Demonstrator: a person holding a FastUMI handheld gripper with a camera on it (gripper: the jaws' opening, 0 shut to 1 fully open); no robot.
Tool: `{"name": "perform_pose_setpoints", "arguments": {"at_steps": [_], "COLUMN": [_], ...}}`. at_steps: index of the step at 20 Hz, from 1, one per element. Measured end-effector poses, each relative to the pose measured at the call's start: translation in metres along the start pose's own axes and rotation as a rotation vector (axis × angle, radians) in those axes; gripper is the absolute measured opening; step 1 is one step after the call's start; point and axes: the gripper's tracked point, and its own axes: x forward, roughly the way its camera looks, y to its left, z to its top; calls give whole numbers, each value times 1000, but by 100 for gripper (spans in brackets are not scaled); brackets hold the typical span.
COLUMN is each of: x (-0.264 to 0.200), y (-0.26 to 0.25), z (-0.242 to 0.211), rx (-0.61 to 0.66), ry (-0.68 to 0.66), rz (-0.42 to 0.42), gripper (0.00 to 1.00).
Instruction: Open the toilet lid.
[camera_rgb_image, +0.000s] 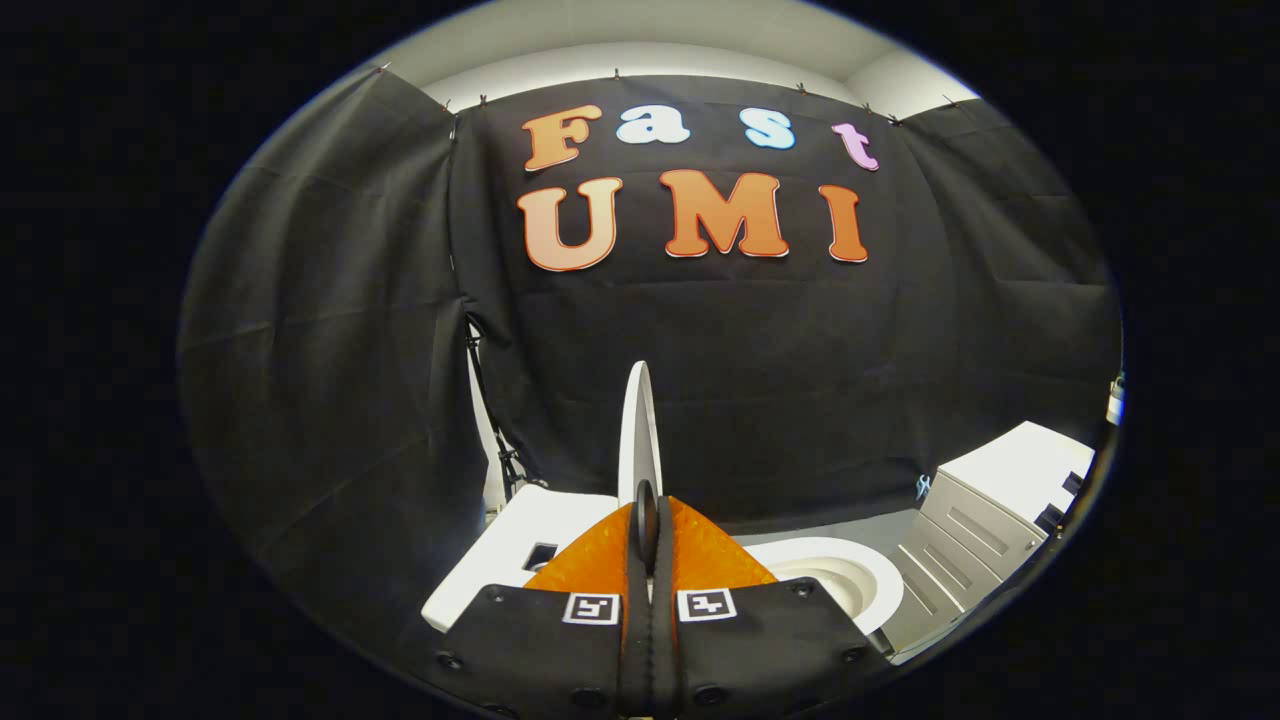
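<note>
A: Any writing we can read on the things themselves?

B: None. We see two small square black-and-white markers (648, 606) on the gripper's black body, one on each half, but they are patterns, not words.

A: How do we find the gripper (646, 520)?

B: It points forward and level, toward the black cloth wall (330, 400). Its jaws stand close together, and the thin edge of the lid (638, 430) runs between the two orange fingers (590, 565). Both fingers look pressed against it, so we take the jaws as clamped on the lid.

A: And the lid itself?

B: We see it edge-on, a thin white oval slab, smooth and glossy, standing upright between the fingers and rising above their tips. It is lifted well off the bowl.

A: What of the fingers' make?

B: Orange with a fine diamond-grid texture, wedge-shaped, narrowing to the tips. The body behind them is matte black with round screw heads.

A: The rest?

B: The white seat (850, 580) with its oval opening lies just right of the fingers. The white tank (520, 540), flat-topped, lies to their left. A pale grey cabinet (985, 520) with panelled drawer fronts stands farther right.
</note>
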Motion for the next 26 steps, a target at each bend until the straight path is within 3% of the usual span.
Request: {"name": "perform_pose_setpoints", "arguments": {"at_steps": [16,18,24,26], "x": [-2,-5,-23,-36], "y": [71,78,76,82], "z": [-17,-14,11,15], "rx": [-158,-184,-210,-164], "ry": [16,5,-43,-41], "rz": [55,78,130,184], "gripper": [9,21,78,97]}}
